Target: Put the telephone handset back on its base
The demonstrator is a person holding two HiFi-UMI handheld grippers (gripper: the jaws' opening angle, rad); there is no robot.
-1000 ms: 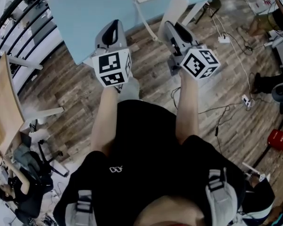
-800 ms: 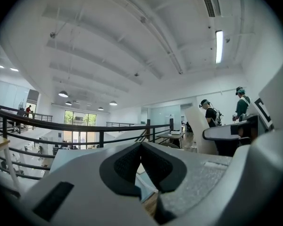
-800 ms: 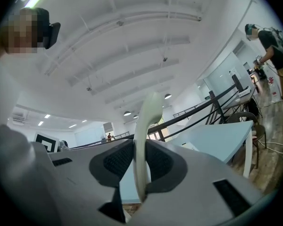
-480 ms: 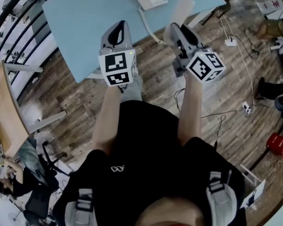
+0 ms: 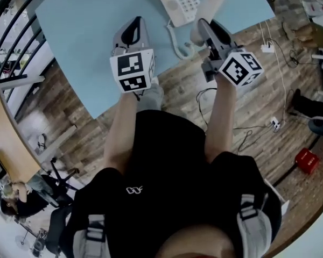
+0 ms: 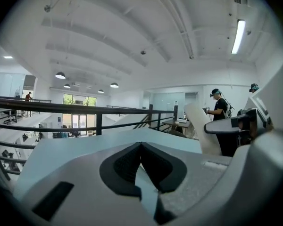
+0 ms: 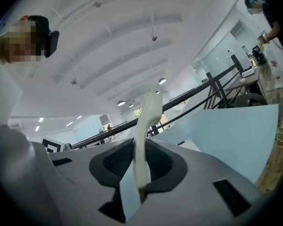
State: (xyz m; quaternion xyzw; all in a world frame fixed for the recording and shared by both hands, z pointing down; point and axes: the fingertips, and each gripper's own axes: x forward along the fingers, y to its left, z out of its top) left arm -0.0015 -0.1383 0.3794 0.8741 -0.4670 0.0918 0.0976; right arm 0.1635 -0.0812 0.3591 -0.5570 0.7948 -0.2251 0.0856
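A: Well, holds the handset (image 7: 146, 121) edge-on only, with the right gripper (image 7: 141, 149) pinched onto it, just right of the base (image 5: 177, 1). Could swivel or slip on the way down.

B: Might drag the cord (image 5: 176, 41) too, looped on the near side of the base. Shows the left gripper (image 6: 140, 147) closed on nothing, left of the base, out of the way.
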